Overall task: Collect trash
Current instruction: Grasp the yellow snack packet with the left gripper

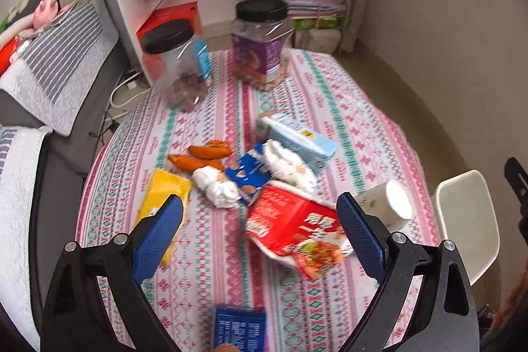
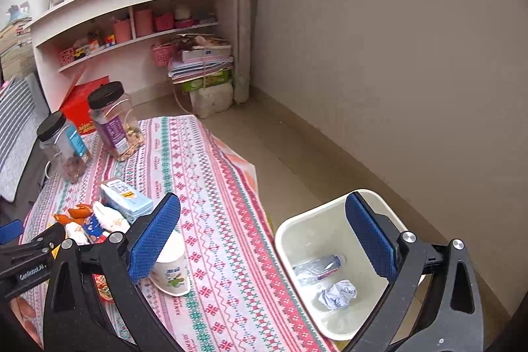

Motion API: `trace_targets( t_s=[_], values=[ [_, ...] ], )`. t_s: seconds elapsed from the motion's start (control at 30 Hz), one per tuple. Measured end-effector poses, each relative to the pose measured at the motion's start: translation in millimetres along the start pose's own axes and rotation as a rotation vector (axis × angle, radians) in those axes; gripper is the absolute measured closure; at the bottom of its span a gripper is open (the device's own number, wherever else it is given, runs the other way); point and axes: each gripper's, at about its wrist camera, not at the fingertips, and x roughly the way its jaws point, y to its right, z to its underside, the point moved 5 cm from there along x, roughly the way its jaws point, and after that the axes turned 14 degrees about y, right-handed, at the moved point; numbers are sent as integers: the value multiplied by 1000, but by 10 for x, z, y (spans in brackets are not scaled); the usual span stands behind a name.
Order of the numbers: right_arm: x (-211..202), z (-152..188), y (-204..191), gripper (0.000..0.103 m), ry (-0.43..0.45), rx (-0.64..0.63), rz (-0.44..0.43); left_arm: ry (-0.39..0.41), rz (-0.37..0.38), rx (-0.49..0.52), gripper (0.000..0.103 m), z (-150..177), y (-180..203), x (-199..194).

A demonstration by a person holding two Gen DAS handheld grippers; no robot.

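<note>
The room had plain beige walls and a white shelf unit [image 2: 132,5] against the far wall; work surface was a table under a pink, white and green patterned cloth [image 1: 346,108].

My left gripper [image 1: 260,236] hung above the near part of the table with its blue-padded jaws spread wide and nothing between the pads. Below it lay the litter, bunched together: a red printed foil snack bag [image 1: 290,223], a blue-and-white wrapper [image 1: 247,175], two crumpled white tissues [image 1: 216,187], orange peel pieces [image 1: 201,155], a yellow flat packet [image 1: 161,193], and a pale blue carton [image 1: 297,137] lying on its side. A white paper cup [image 1: 389,200] lay tipped over near the table's right edge. A dark blue pack [image 1: 239,330] showed at the bottom of the left wrist view, blurred.

My right gripper [image 2: 264,236] was likewise released, holding nothing, over the gap between table and a cream plastic waste bin [image 2: 297,230] standing on the floor just beside the table. In the bin: a crushed clear plastic bottle [image 2: 318,266] and a ball of crumpled paper [image 2: 336,294].

At the far end of the table stood two clear jars with black lids [image 1: 175,65], upright, apart from the litter.
</note>
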Motion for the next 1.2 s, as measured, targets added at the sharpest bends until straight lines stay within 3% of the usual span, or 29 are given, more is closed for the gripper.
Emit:
trace_targets(
  t_s=[0.1,0.3,0.43,0.57,0.67,0.7,0.77,0.83,0.97,1.2],
  values=[
    [-1,31,-222,7,-6,-30,-44,-105,-53,-8,12,100,-420,266],
    [27,122,-559,7,-39,-82,-128,-300,-156,105,12,571,-1031,851],
    [71,221,-721,7,-103,-80,-202,-374,-111,28,12,803,-1251,1122],
    [50,310,-862,7,-112,-105,-224,-392,-37,-47,12,884,-1301,1255],
    [3,411,-1018,7,-158,-114,-279,-394,-25,-59,15,986,-1310,1317],
    [-26,461,-1082,7,-179,-123,-298,-384,-18,-60,21,995,-1284,1307],
    [-103,566,-1220,7,-216,-152,-335,-362,3,-41,46,976,-1212,1230],
    [-186,689,-1367,7,-258,-184,-370,-364,27,-20,87,989,-1112,1137],
    [-314,969,-1643,7,-368,-221,-436,-357,25,-6,93,1065,-997,885],
    [-454,1541,-2053,7,-573,-254,-509,-225,83,-18,93,809,-988,188]
  ],
)
